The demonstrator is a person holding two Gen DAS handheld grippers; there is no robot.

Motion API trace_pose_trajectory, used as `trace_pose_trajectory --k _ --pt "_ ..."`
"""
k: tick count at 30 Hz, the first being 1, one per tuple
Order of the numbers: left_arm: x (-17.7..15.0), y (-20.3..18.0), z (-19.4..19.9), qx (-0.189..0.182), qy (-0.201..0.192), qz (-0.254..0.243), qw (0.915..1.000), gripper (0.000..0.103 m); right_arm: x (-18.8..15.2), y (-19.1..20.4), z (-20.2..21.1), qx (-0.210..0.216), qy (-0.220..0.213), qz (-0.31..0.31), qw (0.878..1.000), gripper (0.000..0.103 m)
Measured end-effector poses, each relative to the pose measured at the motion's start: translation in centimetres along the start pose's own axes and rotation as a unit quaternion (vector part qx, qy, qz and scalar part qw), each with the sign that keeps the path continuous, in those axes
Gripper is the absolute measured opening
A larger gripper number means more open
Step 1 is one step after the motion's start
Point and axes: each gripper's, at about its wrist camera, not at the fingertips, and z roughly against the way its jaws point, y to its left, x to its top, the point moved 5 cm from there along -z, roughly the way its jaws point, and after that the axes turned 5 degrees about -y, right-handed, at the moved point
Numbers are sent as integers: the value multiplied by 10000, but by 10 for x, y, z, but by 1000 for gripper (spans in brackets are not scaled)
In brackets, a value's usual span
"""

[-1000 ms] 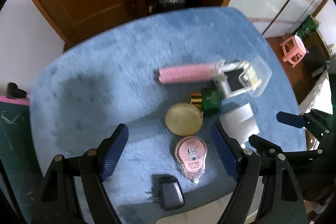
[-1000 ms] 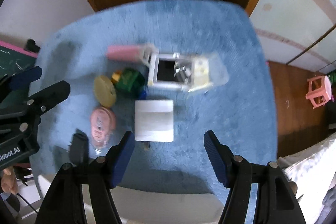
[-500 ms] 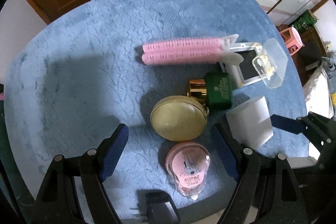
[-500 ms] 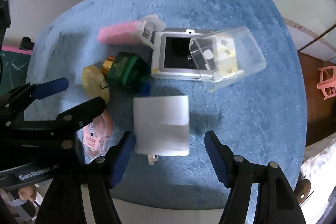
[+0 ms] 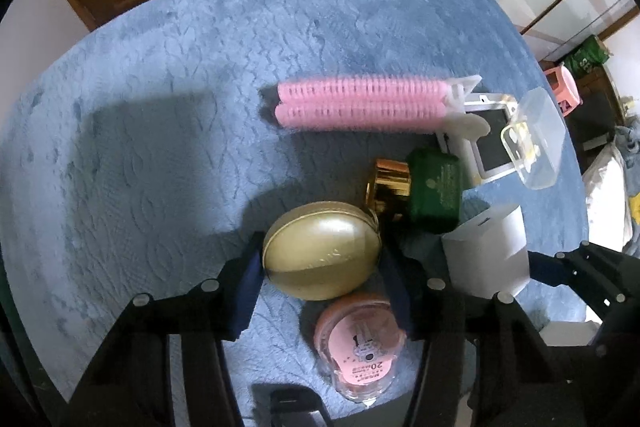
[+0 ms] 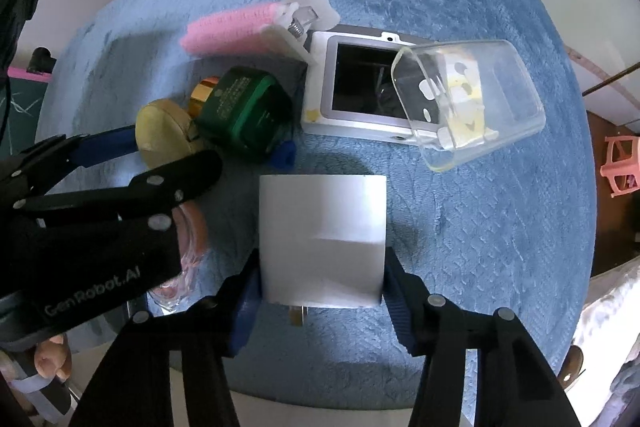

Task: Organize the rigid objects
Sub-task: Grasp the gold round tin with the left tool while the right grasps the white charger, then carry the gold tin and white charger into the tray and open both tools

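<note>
I have both grippers down on the blue cloth [image 6: 480, 187], each closed around its own piece. Nearest me on the right, the right gripper [image 6: 322, 291] has its blue pads pressed against the two flat sides of the white charger [image 6: 322, 239], prongs pointing back toward me, which I judge is the firmest way to hold a smooth block like that. My left gripper [image 5: 320, 269] pinches the round gold case [image 5: 322, 251] across its widest part, so it should not roll out when lifted. Just behind that grip, close to me, lies the pink tape dispenser [image 5: 358, 343], and a dark adapter [image 5: 294, 407] sits at the cloth's near edge, partly cut off from view. Past the gold case, the green bottle [image 5: 436, 191] lies on its side, its gold cap touching the case. Further on, the small camera [image 6: 360, 83] lies screen up with a clear plastic case [image 6: 468, 99] tilted over its right end. Farthest is the pink hair roller clip [image 5: 360, 105], lying crosswise with its white handle overlapping the camera's corner. Everything is bunched together, so I expect to lift carefully.
</note>
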Motion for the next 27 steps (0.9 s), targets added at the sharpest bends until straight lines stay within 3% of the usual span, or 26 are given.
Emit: trace_pose_trajectory --k 8,14,18,27 --pt "3 3 14 -15 -289 177 9994 58 -3 -11 2 56 -90 -62 9999 56" --pt "2 -10 69 29 -826 157 9965 58 -11 -23 21 175 -295 -233 9991 55" --pt "-5 -18 116 19 -1172 113 9930 58 -19 -28 49 277 -571 -316 9975 56" --pt "-38 -48 222 273 -1802 60 9832 58 -53 -28 159 496 -1490 -107 9875 56"
